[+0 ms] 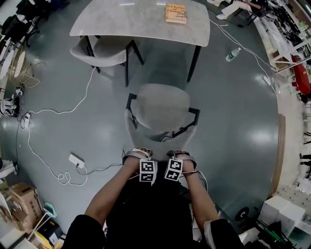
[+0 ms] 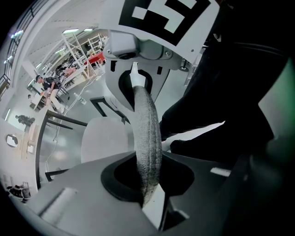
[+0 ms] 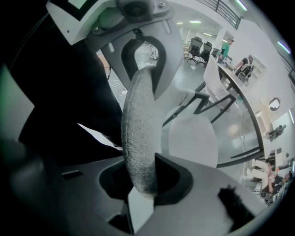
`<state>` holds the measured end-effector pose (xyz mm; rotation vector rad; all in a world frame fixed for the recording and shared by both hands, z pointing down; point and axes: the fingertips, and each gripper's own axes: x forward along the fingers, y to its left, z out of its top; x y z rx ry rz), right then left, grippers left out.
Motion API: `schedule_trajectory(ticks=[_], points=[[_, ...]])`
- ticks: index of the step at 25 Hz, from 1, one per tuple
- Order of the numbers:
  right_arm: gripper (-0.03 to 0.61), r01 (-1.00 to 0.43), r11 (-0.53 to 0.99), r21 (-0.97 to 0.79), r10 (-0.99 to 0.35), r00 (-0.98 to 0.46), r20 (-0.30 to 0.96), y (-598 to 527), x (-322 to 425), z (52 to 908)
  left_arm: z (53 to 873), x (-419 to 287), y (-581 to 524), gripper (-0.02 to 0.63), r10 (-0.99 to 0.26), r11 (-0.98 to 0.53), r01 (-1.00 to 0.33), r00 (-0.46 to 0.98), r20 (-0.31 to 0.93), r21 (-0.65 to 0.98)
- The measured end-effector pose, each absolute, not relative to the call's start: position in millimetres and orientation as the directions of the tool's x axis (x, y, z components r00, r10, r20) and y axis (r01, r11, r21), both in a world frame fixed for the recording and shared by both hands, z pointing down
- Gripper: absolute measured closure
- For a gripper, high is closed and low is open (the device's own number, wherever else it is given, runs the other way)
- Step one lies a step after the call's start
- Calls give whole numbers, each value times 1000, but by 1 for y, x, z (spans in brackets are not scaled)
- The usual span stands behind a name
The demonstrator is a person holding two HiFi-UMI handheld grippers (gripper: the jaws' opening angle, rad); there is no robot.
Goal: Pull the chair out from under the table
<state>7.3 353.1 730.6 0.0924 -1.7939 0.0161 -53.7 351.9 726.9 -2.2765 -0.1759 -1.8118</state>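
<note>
The grey padded chair (image 1: 163,106) stands on the floor in front of the table (image 1: 121,24), its seat out from under the tabletop. Its curved backrest (image 1: 160,140) faces me. My left gripper (image 1: 138,154) is shut on the backrest's top edge at the left, and my right gripper (image 1: 181,156) is shut on the same edge at the right. In the left gripper view the rough grey backrest edge (image 2: 147,138) runs between the jaws of the left gripper (image 2: 148,184). The right gripper view shows the backrest edge (image 3: 138,129) pinched in the right gripper (image 3: 140,184).
A second grey chair (image 1: 99,51) sits tucked under the table's left side. A book (image 1: 176,13) lies on the tabletop. A bottle (image 1: 233,54) stands on the floor at the right. A white power strip (image 1: 76,160) and cables lie at the left. Boxes crowd the lower corners.
</note>
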Motion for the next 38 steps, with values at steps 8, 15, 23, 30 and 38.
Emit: schedule_trajectory(ticks=[8,15,23,30,38], points=[[492,-74,996,39,-55,-223,973,353,8,731,728,-54,353,535,-33,-970,228,227,973,-86],[491,-70,997,36,-51,-226,973,355,6,733,729,-55,355,528,-1,-972,227,230,973,-55],[486,-67,997,27,-41,-221,974,354,6,732,728,-56,354,515,28,-977,211,234,972,-23],[486,-48,999,10,-20,-215,976,357,6,730,726,-56,357,526,38,-970,241,230,973,-19],[486,-44,999,-7,-2,-220,975,366,4,729,725,-58,366,523,61,-974,227,230,971,8]])
